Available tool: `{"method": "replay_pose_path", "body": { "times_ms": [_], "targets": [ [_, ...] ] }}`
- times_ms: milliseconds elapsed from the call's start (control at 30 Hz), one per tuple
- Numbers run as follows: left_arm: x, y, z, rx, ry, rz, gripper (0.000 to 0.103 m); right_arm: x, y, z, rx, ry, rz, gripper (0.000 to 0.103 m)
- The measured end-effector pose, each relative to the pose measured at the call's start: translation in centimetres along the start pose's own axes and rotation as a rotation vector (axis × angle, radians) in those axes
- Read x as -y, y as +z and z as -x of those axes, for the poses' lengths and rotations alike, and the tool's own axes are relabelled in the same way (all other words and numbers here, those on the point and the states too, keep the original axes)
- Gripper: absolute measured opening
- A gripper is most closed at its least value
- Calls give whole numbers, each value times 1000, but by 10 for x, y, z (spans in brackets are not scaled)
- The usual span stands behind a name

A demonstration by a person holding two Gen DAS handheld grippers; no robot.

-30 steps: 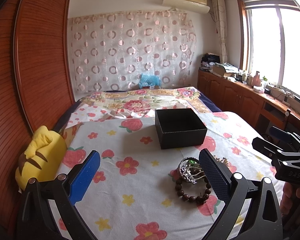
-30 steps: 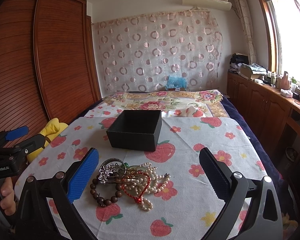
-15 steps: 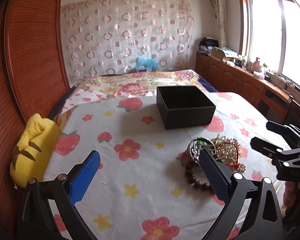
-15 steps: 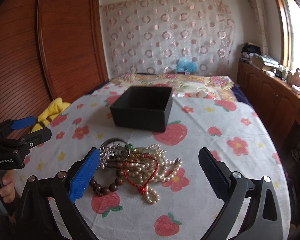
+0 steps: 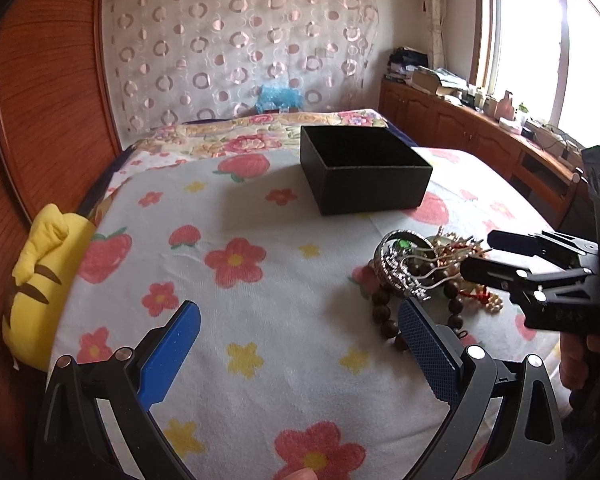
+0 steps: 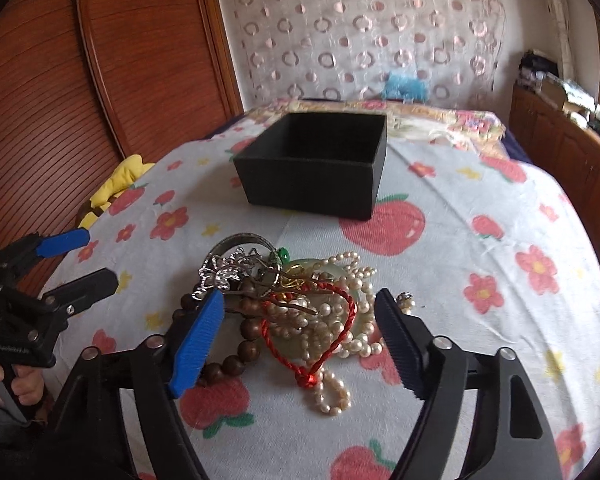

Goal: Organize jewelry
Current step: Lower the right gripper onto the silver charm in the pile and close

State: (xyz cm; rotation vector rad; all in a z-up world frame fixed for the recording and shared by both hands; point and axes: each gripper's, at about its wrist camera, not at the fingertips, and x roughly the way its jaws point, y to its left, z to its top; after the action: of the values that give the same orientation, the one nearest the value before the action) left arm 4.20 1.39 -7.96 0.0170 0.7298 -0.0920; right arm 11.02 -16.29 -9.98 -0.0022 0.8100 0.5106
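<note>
A tangled heap of jewelry [image 6: 300, 304] lies on the floral cloth: pearl strands, a red cord, brown wooden beads and a silver bangle. It also shows in the left wrist view [image 5: 424, 276]. An open black box [image 6: 316, 168] stands empty behind it, also seen in the left wrist view [image 5: 364, 168]. My right gripper [image 6: 300, 332] is open with its fingers on either side of the heap's near part. My left gripper [image 5: 296, 344] is open and empty, left of the heap.
A yellow plush toy [image 5: 40, 280] lies at the table's left edge against a wooden wardrobe [image 5: 40, 100]. A bed [image 5: 268, 132] is behind the table and wooden cabinets [image 5: 480, 136] run along the right wall under the window.
Both grippers have come forward and down toward the table. The right gripper has closed in on the jewelry heap and now straddles it, its jaws somewhat narrower.
</note>
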Motion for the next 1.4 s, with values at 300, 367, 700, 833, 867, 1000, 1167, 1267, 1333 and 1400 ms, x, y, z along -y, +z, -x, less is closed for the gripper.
{"method": "replay_pose_path", "body": {
  "times_ms": [300, 367, 700, 833, 867, 1000, 1167, 1267, 1333, 1400],
  "targets": [
    [3, -5, -6, -17, 9, -15, 96, 2, 6, -12, -18, 13, -9, 58],
    [3, -6, -7, -19, 9, -19, 96, 2, 7, -14, -17, 5, -4, 54],
    [5, -8, -7, -18, 11, -17, 96, 0, 12, -5, 18, -10, 19, 24],
    [4, -7, -7, -18, 10, -18, 96, -3, 15, 4, 44, -3, 25, 17],
    [4, -7, -7, -19, 9, -18, 96, -5, 16, 6, 51, -1, 27, 16],
    [4, -7, -7, -20, 10, -18, 96, -13, 22, 17, 81, 15, 44, 10],
    [4, -8, -6, -13, 10, -17, 96, -21, 29, 27, 109, 26, 68, 5],
    [3, -8, -7, -14, 9, -14, 96, -24, 31, 30, 116, 43, 69, 5],
    [3, -9, -6, -15, 10, -15, 96, -27, 31, 31, 116, 50, 73, 5],
    [3, -8, -6, -15, 10, -16, 96, -31, 31, 30, 114, 58, 79, 7]
  ]
}}
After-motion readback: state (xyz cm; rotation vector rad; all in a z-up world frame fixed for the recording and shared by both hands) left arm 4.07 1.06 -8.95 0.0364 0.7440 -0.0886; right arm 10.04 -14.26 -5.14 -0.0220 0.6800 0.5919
